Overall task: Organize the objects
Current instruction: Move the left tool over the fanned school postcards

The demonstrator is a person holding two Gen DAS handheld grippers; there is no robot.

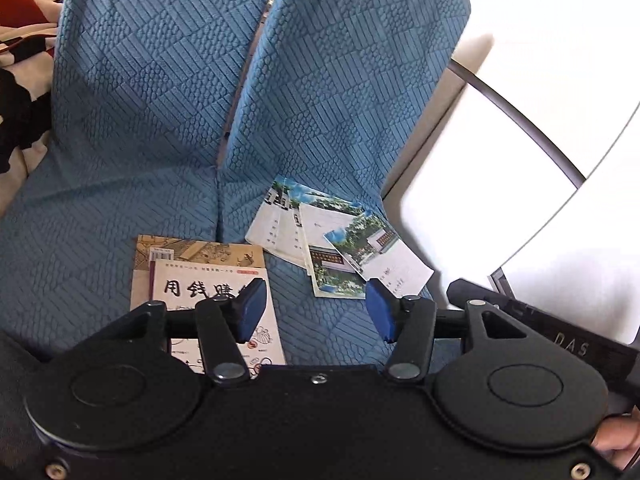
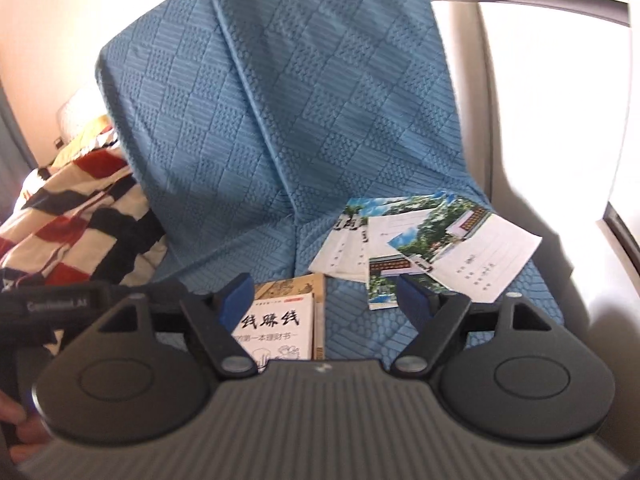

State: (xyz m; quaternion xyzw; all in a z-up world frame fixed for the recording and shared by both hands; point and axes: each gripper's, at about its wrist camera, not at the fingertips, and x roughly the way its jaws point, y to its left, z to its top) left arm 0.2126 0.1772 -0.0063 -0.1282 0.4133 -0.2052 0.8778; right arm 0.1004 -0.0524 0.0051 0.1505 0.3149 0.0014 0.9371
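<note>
A white book with black Chinese characters (image 1: 208, 292) lies on a tan book (image 1: 192, 250) on the blue sofa seat (image 1: 100, 260). To their right lies a loose pile of booklets with garden photos (image 1: 340, 248). My left gripper (image 1: 316, 308) hovers above the seat between books and booklets, open, with nothing between its blue pads. In the right wrist view the white book (image 2: 276, 328) and the booklets (image 2: 432, 248) lie just past my right gripper (image 2: 320, 300), which also stands open and empty.
Two blue quilted back cushions (image 2: 288, 92) stand behind the seat. A red, white and black striped blanket (image 2: 76, 216) is heaped at the sofa's left end. A pale armrest (image 2: 532, 160) rises on the right. A hand (image 1: 616, 436) grips the other gripper's handle.
</note>
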